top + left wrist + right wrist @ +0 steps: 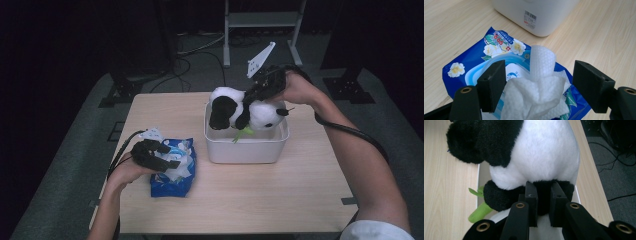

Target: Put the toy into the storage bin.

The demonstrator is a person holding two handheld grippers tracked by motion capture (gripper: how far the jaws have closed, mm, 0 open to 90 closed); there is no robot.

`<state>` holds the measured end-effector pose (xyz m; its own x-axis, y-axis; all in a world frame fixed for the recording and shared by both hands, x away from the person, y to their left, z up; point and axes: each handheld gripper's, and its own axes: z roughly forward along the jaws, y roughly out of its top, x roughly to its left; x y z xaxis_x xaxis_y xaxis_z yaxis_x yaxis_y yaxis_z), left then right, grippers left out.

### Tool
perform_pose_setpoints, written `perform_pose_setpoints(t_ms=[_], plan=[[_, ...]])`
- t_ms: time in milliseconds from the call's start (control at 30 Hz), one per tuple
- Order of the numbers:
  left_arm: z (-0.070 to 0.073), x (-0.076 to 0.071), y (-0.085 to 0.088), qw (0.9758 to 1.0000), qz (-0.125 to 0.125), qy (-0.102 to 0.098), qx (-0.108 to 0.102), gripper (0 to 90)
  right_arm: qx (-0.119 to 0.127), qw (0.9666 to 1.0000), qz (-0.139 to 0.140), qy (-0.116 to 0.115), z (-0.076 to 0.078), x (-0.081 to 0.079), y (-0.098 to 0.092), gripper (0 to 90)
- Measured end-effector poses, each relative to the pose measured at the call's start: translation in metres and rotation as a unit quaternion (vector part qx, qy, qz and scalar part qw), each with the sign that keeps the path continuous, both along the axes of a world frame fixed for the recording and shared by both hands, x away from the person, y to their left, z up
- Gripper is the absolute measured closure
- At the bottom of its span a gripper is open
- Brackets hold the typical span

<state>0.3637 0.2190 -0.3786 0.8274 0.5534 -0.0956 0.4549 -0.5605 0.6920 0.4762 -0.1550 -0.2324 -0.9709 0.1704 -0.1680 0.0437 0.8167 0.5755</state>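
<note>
High view: the right tongs [264, 90] pinch the plush panda [240, 110] over the white bin [245, 145], its long axis lying across the table [260, 195], parallel to the near edge. The left tongs [162, 156] hover at the blue wipes pack [175, 172].

Left gripper view: jaws wide apart astride a white wipe [536, 90], not pressing it; the pack reads "999", the bin carries a barcode label [530, 17].

Right gripper view: jaws nearly shut, clamped on black fur.
</note>
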Motion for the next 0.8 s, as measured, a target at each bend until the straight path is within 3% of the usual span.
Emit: perform_pose_setpoints(t_ms=[800], plan=[[-0.002,0.001,-0.002,1.0,-0.004,0.003,0.004,25.8,-0.004,0.9995,-0.01,0.029,-0.041,0.015,-0.005,79.5]])
